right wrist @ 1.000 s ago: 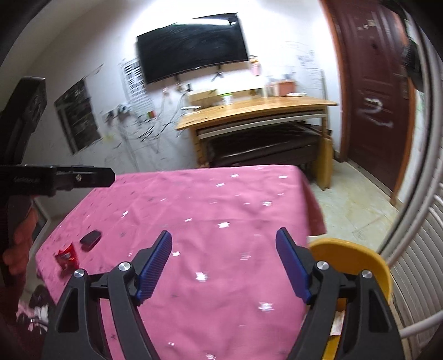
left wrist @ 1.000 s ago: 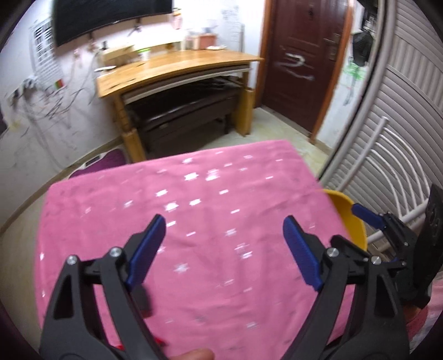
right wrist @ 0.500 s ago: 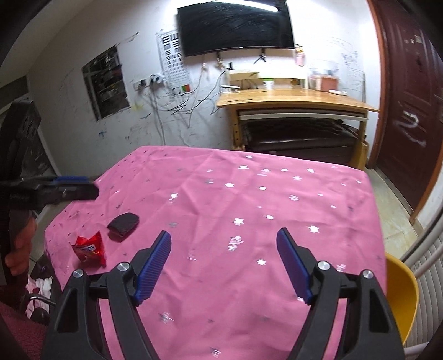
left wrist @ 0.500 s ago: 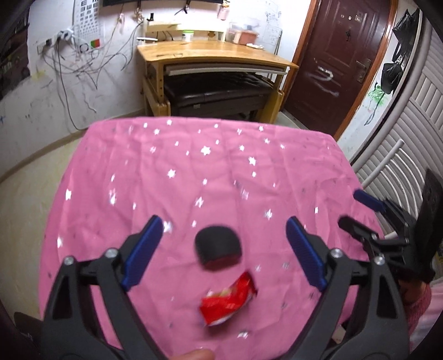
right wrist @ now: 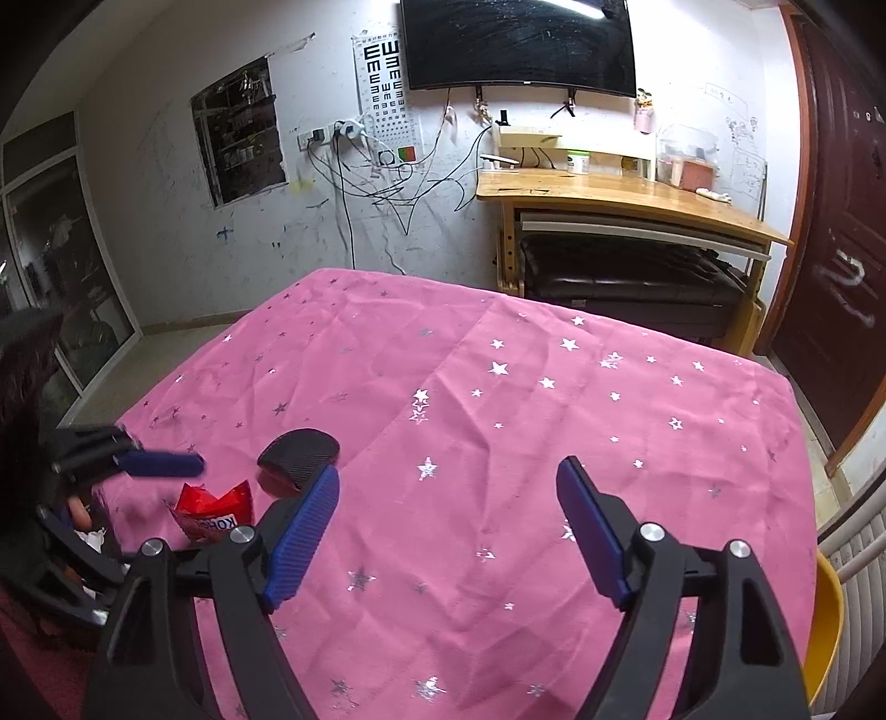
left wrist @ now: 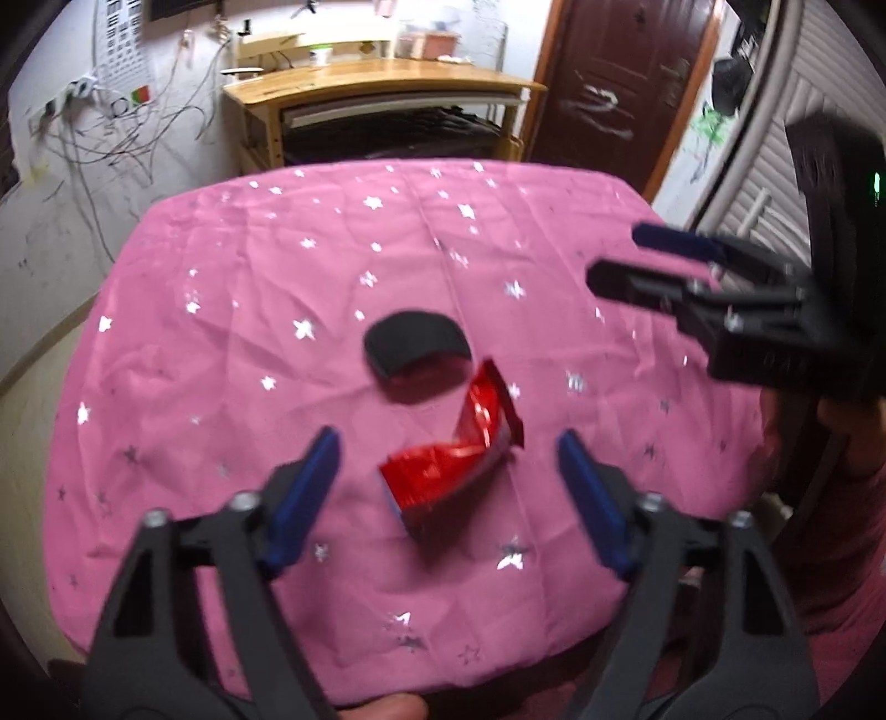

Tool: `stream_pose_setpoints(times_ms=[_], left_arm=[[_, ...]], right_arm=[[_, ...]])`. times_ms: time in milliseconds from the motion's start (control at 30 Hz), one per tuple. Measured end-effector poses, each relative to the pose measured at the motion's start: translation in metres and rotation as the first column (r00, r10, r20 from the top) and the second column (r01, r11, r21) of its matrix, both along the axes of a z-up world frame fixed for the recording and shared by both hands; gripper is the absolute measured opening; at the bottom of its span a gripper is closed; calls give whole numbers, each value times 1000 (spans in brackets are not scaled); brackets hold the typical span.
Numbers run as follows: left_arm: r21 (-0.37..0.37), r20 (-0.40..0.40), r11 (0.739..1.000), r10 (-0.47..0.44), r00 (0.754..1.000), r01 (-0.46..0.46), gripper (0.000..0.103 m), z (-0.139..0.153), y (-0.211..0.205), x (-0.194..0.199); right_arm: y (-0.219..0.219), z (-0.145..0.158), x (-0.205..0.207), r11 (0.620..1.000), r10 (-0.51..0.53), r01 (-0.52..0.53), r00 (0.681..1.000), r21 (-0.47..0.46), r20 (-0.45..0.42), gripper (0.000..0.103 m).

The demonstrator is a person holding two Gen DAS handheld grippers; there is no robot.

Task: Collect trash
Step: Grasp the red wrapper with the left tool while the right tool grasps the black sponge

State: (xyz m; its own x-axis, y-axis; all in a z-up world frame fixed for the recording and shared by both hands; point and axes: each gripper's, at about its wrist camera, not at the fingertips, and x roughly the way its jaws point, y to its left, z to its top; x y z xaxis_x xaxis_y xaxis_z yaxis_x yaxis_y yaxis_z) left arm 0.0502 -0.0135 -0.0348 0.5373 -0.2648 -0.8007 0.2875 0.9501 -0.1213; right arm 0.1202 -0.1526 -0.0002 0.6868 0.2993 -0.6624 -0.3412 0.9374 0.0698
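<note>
From the left wrist camera, a pink cloth (left wrist: pixel 221 360) with silver stars covers a table in a room with a wooden desk (left wrist: pixel 382 77) and a dark door (left wrist: pixel 614 83) behind it. A red wrapper (left wrist: pixel 454 471) lies on the cloth. It sits right between the blue pads of the left gripper (left wrist: pixel 448 487), a little ahead of them. The pads do not touch it yet. The jaws are closing, but nothing is held. The wrapper is bent, and its long side runs from low on the left up to the right. A black pad (left wrist: pixel 412 346) lies just past the wrapper, close to it. The right gripper (left wrist: pixel 637 260) is seen from the side, well off to the right.

From the right wrist camera, the wall has a dark screen (right wrist: pixel 518 41) and an eye chart (right wrist: pixel 385 83) with big letter E shapes. The right gripper (right wrist: pixel 448 526) is over bare cloth. Its jaws are opening, with nothing between them. The wrapper (right wrist: pixel 213 512) lies far to its left, near the table edge. White letters on it look like "KOHO", upside down; the rest is hidden. A blue finger (right wrist: pixel 160 464) of the left gripper pokes in just above the wrapper. So the left hand is much nearer, and the grab looks like its job. It may need to miss the black pad (right wrist: pixel 299 451).
</note>
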Motion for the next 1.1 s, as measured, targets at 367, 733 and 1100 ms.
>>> stream_pose_setpoints(times_ms=[367, 733, 1100], left_arm=[[-15, 49, 1000, 2, 999, -1, 36, -7, 11, -12], [-27, 75, 996, 90, 993, -89, 36, -2, 59, -36], [-68, 88, 987, 151, 985, -145, 36, -1, 93, -39]], right_arm=[[32, -7, 7, 998, 69, -69, 997, 0, -33, 77], [86, -23, 20, 984, 175, -178, 980, -28, -92, 77], [117, -42, 38, 976, 168, -190, 968, -106, -188, 76]])
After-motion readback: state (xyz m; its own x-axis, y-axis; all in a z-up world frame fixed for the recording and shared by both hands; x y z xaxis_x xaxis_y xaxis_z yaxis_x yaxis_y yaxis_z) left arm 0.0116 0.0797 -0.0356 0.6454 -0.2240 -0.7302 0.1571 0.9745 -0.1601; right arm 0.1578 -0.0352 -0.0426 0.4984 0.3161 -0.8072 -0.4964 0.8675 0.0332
